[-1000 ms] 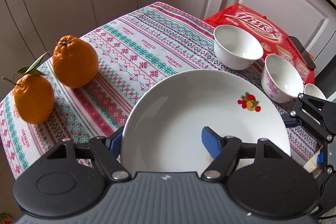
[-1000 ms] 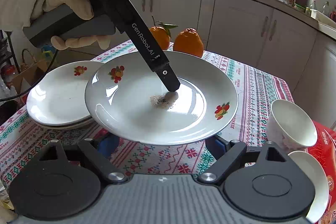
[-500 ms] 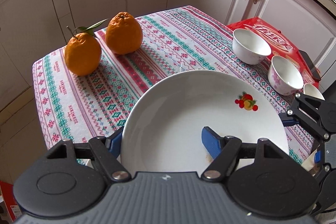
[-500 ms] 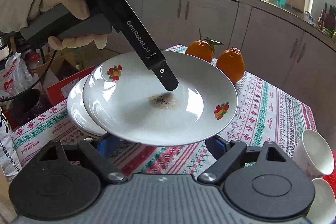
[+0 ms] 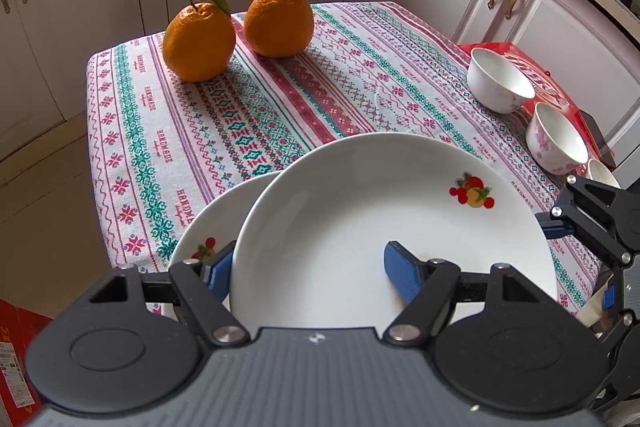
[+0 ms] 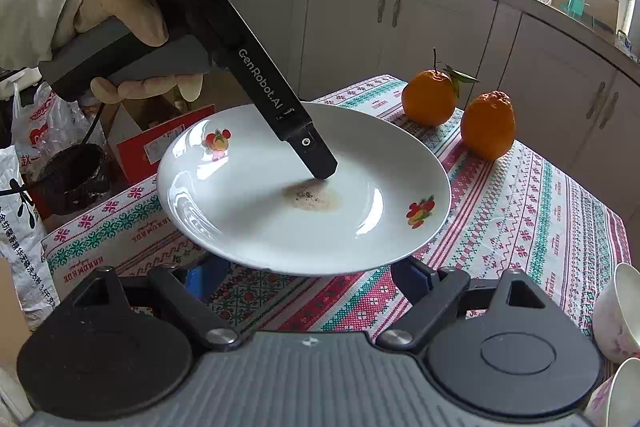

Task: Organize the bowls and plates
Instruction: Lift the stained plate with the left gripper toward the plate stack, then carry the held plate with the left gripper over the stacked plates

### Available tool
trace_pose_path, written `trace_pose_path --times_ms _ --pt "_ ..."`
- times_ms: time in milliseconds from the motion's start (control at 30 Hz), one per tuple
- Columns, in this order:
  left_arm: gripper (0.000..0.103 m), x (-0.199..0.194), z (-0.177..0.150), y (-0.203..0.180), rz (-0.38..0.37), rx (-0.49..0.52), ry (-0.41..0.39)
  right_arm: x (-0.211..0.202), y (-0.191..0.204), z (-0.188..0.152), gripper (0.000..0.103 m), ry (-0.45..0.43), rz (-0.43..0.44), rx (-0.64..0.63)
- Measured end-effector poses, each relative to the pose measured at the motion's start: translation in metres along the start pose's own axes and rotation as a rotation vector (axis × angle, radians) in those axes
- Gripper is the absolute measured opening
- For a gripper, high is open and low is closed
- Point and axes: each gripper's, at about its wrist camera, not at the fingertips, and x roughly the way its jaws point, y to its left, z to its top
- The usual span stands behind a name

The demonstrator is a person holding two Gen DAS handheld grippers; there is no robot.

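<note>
A white plate (image 5: 360,227) with fruit decals and a brown stain at its middle (image 6: 312,197) hangs over the patterned tablecloth. My left gripper (image 5: 310,275) is shut on it, one blue pad on top and the other under the rim. A gloved hand (image 6: 120,11) holds that gripper, whose upper finger (image 6: 312,151) presses near the stain. A second white plate (image 5: 208,227) lies on the cloth just below, mostly covered. My right gripper (image 6: 310,275) stands open, its fingers below the held plate's near rim. Two white bowls (image 5: 500,83) (image 5: 556,143) sit at the right.
Two oranges (image 5: 198,39) (image 5: 280,21) stand at the table's far corner. A red box (image 5: 536,67) lies under the bowls, with a third bowl rim (image 5: 600,175) near it. The table edge (image 5: 96,147) drops to the floor at the left. Bags and boxes (image 6: 24,195) crowd the floor.
The held plate has travelled sideways and now covers the plates lying on the cloth, which showed beside it before. Both grippers moved along with it and kept their jaws as they were.
</note>
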Motion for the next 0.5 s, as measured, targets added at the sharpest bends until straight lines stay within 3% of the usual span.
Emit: trace_pose_path --times_ms 500 --pt "0.075 0.009 -0.007 0.012 -0.027 -0.032 0.003 0.011 0.002 0.004 0.092 0.034 0.002 -0.01"
